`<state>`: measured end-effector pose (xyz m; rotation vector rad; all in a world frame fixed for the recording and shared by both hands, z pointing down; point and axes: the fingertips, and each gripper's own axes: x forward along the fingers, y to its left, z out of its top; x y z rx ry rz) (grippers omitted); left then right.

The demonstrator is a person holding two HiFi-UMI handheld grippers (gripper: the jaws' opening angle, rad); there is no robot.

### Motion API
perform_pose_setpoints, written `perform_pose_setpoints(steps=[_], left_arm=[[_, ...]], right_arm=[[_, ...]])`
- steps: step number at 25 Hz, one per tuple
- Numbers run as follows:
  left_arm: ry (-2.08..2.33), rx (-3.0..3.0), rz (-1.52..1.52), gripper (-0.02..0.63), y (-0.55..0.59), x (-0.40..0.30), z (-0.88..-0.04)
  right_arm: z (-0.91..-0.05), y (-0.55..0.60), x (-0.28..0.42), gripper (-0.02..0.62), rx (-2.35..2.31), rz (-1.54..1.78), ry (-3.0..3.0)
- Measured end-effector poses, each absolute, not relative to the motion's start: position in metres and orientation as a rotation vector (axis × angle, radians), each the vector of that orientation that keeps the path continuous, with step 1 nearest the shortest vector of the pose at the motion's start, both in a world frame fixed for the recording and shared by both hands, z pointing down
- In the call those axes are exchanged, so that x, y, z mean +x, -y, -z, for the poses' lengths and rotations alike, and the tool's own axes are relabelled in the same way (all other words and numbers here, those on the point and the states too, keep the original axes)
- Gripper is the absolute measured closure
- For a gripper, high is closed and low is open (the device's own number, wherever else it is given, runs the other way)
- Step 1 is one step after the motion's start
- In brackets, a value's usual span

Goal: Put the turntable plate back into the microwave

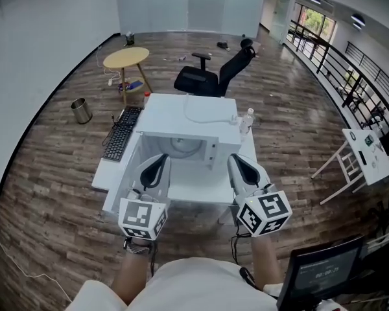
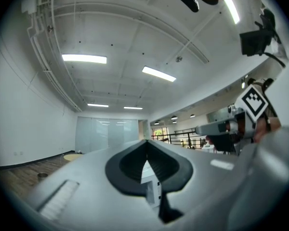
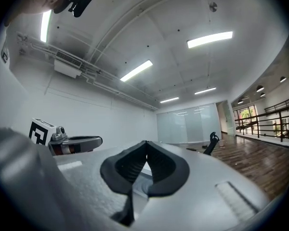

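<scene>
Microwave point(image 1: 194, 112), boxy white, left claw point(image 1: 162, 159) and right claw point(image 1: 237, 161) both closed (ribbed black pads point(image 2: 129, 167)).

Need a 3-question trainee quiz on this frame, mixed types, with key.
1. True or false: the left hand-held gripper and the right hand-held gripper are both shut and empty.
2. In the head view, what lies on the table left of the microwave? A. keyboard B. laptop C. mug
3. Fill in: in the head view, the bottle stands to the microwave's ____.
Key: 1 true; 2 A; 3 right.
</scene>
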<state>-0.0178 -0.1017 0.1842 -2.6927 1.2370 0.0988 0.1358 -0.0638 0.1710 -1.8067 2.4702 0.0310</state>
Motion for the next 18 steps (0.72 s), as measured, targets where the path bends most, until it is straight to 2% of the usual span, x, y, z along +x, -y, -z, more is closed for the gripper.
perform_pose_setpoints(steps=[18], left_arm=[[-1.116, -2.825, -0.084, 0.603, 0.052, -0.036, -0.213]], right_arm=[[-0.201, 0.01, 0.129, 0.592, -1.959, 0.062, -2.423]])
